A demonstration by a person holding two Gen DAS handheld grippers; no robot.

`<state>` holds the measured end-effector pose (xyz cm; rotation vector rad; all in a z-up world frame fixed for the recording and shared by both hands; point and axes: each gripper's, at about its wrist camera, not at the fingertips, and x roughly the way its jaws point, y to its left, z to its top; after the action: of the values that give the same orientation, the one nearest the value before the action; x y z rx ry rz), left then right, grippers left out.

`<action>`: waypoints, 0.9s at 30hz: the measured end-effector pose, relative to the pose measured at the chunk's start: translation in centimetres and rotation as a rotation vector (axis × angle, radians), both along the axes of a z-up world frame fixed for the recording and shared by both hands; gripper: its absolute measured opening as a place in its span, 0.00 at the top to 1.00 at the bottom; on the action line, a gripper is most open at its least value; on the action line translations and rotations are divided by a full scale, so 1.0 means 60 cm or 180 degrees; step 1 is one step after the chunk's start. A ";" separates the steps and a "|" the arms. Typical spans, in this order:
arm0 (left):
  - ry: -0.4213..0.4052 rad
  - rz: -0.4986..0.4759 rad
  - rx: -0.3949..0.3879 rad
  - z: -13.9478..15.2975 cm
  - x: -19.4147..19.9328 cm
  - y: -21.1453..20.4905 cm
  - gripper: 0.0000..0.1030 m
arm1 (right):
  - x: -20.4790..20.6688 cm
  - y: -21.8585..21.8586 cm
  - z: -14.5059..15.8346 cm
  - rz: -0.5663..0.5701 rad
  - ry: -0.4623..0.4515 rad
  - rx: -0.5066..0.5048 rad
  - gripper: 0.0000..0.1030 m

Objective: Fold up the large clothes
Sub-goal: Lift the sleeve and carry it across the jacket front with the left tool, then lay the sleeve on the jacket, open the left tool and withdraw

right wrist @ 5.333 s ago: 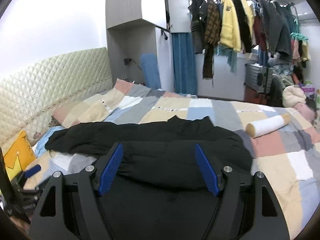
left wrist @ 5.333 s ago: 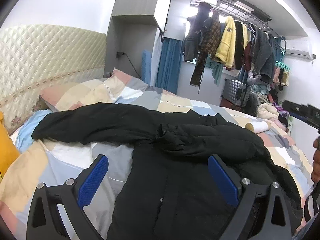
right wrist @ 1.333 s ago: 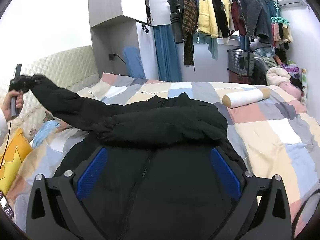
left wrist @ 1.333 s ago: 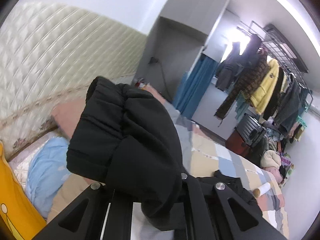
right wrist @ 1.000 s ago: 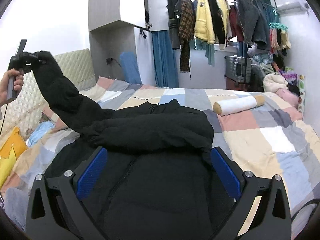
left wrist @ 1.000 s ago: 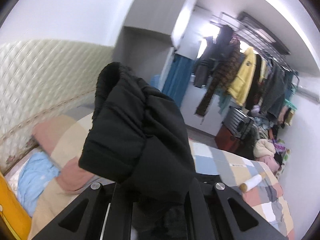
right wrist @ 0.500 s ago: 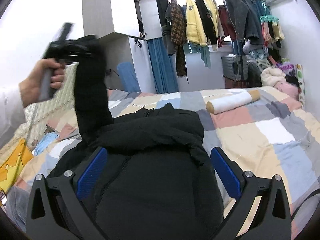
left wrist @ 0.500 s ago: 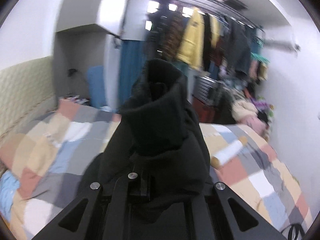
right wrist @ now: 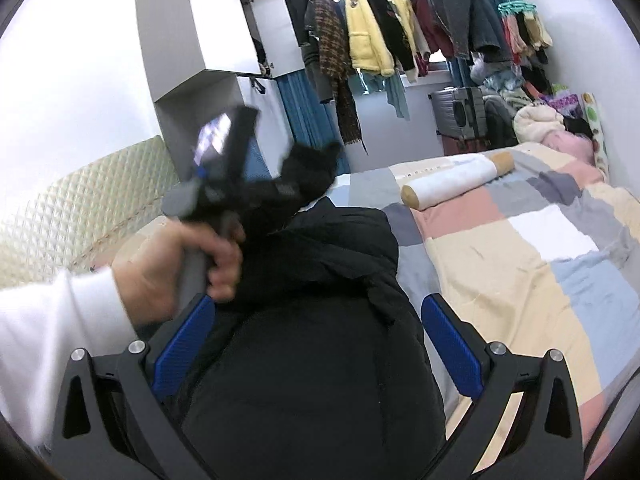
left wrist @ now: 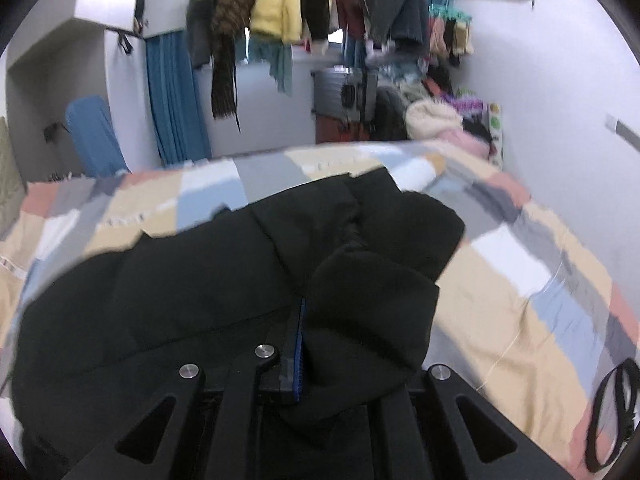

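A black padded jacket (right wrist: 312,360) lies spread on the patchwork bed (right wrist: 520,264). My left gripper (left wrist: 302,312) is shut on the cuff of its black sleeve (left wrist: 372,320), which bunches over the closed blue pads above the jacket's body (left wrist: 140,300). In the right wrist view the left gripper (right wrist: 296,188) is blurred, held by a hand (right wrist: 180,268) in a white sleeve, with the cuff (right wrist: 312,164) sticking out of it over the jacket's collar end. My right gripper (right wrist: 316,320) stands open low over the jacket, nothing between its blue pads (right wrist: 448,344).
A white roll (right wrist: 452,180) lies on the bed beyond the jacket. Clothes hang on a rail (right wrist: 400,32) at the far wall above a suitcase (right wrist: 460,120). A quilted headboard (right wrist: 80,208) lines the left. A black strap (left wrist: 616,408) dangles at lower right.
The left gripper has carried the sleeve from up near the headboard across and down over the jacket's body. The right gripper stayed open and shifted only slightly.
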<state>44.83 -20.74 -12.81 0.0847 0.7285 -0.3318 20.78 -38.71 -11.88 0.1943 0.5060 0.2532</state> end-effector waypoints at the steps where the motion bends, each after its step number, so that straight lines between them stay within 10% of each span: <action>1: 0.0050 0.0016 0.0034 -0.025 0.008 -0.008 0.92 | 0.002 -0.001 -0.003 -0.0001 0.0009 0.0004 0.00; 7: 0.0274 0.0201 -0.0149 -0.100 0.038 -0.011 0.92 | 0.024 0.007 -0.025 -0.0025 0.0074 -0.0168 0.00; 17: 0.0317 0.0222 -0.0185 -0.078 0.037 0.004 0.87 | 0.040 0.001 -0.045 -0.0040 0.0180 -0.0069 0.00; 19: 0.0276 0.0202 -0.0049 -0.066 0.022 0.003 0.77 | 0.035 0.002 -0.043 -0.0046 0.0159 -0.0075 0.00; 22: 0.0147 0.0197 0.0118 -0.049 -0.006 0.006 0.23 | 0.031 0.001 -0.037 -0.0078 0.0121 -0.0060 0.00; 27: 0.0043 0.0204 0.0053 0.003 -0.059 0.045 0.22 | 0.021 0.003 -0.029 -0.0092 0.0075 -0.0044 0.00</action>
<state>41.28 -18.02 -12.62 0.0747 0.7458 -0.2652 22.01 -38.54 -13.65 0.1913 0.5277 0.2193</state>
